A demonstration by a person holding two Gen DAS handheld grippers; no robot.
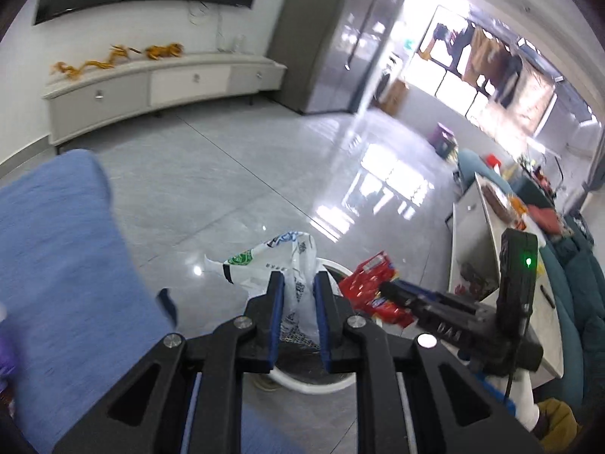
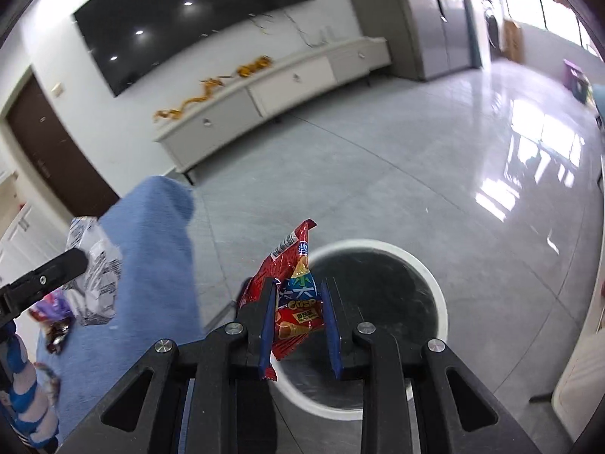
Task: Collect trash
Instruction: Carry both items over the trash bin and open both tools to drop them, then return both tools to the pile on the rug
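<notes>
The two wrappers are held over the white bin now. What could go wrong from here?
1. The red snack wrapper hangs over the near left rim of the white bin, not over its middle. If the right gripper lets go here, the wrapper may fall on the floor.
2. The white plastic bag in the left gripper is light and may drift past the rim.
3. The grippers are close and could collide.

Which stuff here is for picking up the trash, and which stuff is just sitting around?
For the job:
- red snack wrapper, in the right gripper
- white plastic bag, in the left gripper
- white-rimmed bin

Just lying about:
- golden dragon figures on the TV cabinet
- black TV
- blue cushion
</notes>
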